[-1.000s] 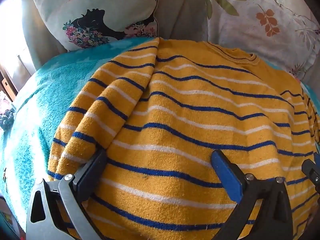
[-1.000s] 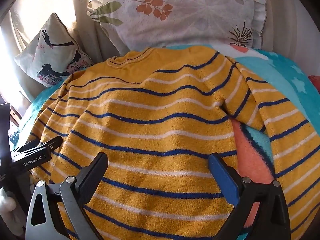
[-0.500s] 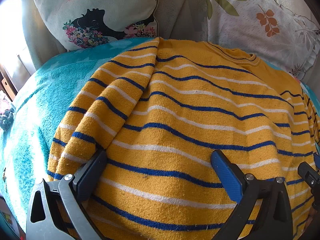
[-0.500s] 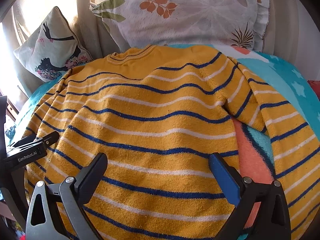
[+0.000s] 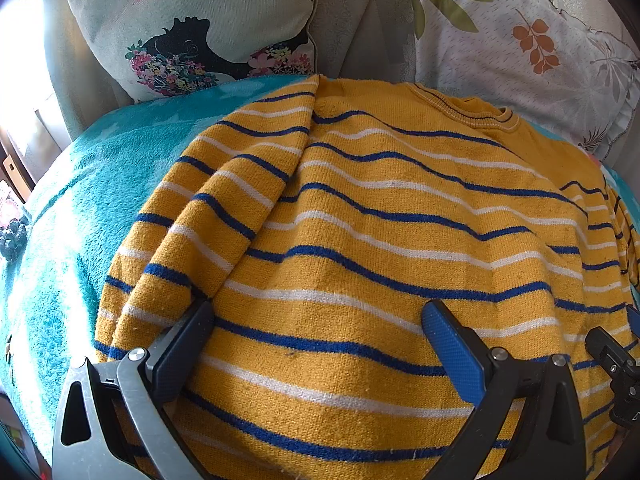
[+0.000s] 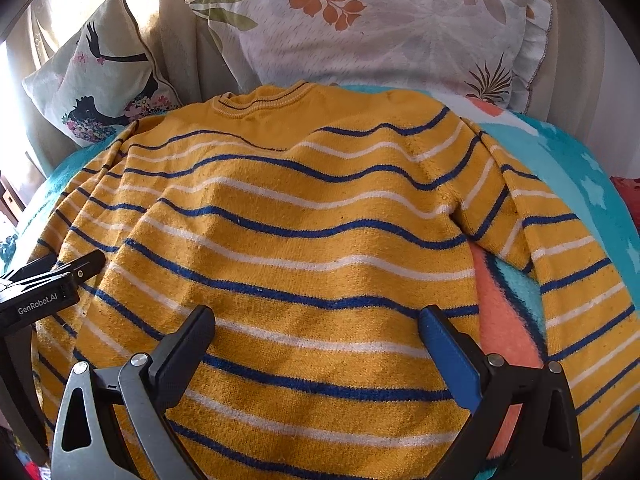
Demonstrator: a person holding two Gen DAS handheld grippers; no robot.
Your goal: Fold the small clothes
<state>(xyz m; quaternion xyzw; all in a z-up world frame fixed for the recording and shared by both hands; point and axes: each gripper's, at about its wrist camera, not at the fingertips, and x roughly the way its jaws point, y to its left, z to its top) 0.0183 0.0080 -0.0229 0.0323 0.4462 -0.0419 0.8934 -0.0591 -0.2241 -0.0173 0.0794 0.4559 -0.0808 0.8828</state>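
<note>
A small yellow sweater (image 5: 380, 240) with blue and white stripes lies spread flat on a teal blanket (image 5: 80, 208), collar at the far end. Its left sleeve (image 5: 208, 216) is folded along the body; in the right wrist view the sweater (image 6: 300, 220) has its right sleeve (image 6: 560, 264) stretched out to the side. My left gripper (image 5: 316, 328) is open and empty over the lower left part of the sweater. My right gripper (image 6: 316, 332) is open and empty over the lower right part. The left gripper's body (image 6: 44, 292) shows at the left edge of the right wrist view.
A bird-print cushion (image 5: 208, 28) and a leaf-print pillow (image 5: 520, 52) lean against the beige backrest behind the sweater. The blanket has an orange patch (image 6: 504, 312) beside the right sleeve. A red item (image 6: 628, 192) sits at the far right edge.
The right gripper has drifted slightly, so the sweater sits a little lower in its view. The left view is nearly unchanged. Both grippers stay open.
</note>
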